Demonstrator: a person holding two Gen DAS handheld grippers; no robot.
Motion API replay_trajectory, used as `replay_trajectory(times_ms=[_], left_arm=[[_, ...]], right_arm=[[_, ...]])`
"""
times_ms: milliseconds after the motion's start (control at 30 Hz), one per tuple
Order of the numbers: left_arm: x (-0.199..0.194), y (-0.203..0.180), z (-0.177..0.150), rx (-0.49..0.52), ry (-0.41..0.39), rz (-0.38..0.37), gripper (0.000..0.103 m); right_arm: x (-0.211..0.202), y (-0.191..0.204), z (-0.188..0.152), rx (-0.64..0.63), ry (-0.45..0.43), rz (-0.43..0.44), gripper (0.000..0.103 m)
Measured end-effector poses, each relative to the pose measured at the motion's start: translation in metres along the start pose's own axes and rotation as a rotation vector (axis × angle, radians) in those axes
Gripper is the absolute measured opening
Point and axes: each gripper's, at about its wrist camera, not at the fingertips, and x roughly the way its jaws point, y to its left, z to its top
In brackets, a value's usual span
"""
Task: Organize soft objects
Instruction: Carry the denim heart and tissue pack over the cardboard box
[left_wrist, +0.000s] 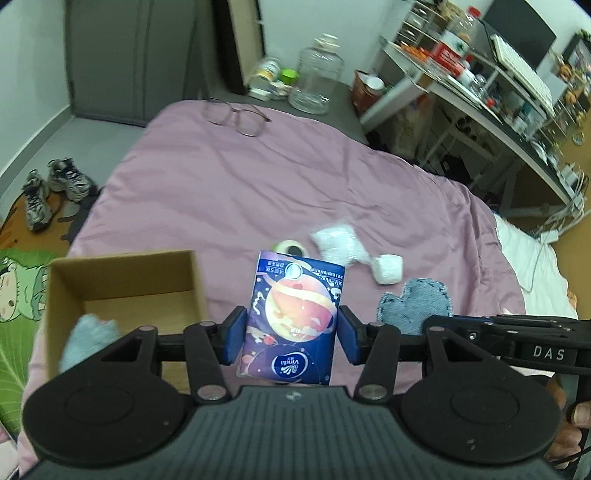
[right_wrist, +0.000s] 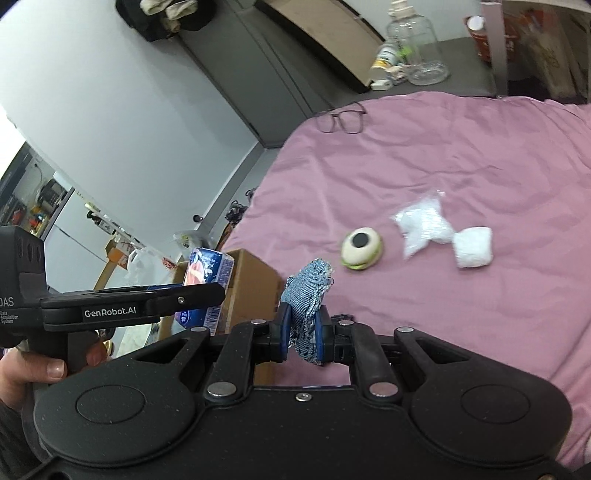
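My left gripper (left_wrist: 291, 334) is shut on a purple Vinda tissue pack (left_wrist: 293, 314), held just right of the open cardboard box (left_wrist: 122, 266); the pack also shows in the right wrist view (right_wrist: 208, 264). A pale blue soft thing (left_wrist: 90, 339) lies in the box. My right gripper (right_wrist: 302, 338) is shut on a blue denim patch (right_wrist: 306, 291), seen from the left (left_wrist: 415, 304). On the pink bed lie a cream-and-green round toy (right_wrist: 362, 248), a clear bag of white stuff (right_wrist: 423, 225) and a white bundle (right_wrist: 473, 246).
Glasses (left_wrist: 238, 116) lie at the far end of the pink bed (left_wrist: 258, 184). A clear jar (left_wrist: 316, 75) stands on a grey table beyond. Cluttered shelves (left_wrist: 498, 81) are on the right, sneakers (left_wrist: 51, 192) on the floor to the left.
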Motion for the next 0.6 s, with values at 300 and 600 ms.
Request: replay_trajectory(times_ms=[300, 600], left_arm=[[-0.031, 0.052, -0.015, -0.047, -0.048, 0.016, 0.051], [-0.048, 0.107, -0.014, -0.104, -0.089, 0.049, 0.051]], right_arm=[[0.022, 0.048, -0.011, -0.042, 0.001, 0.005, 0.014], [0.055, 0.086, -0.015, -0.056, 0.003, 0.062, 0.014]])
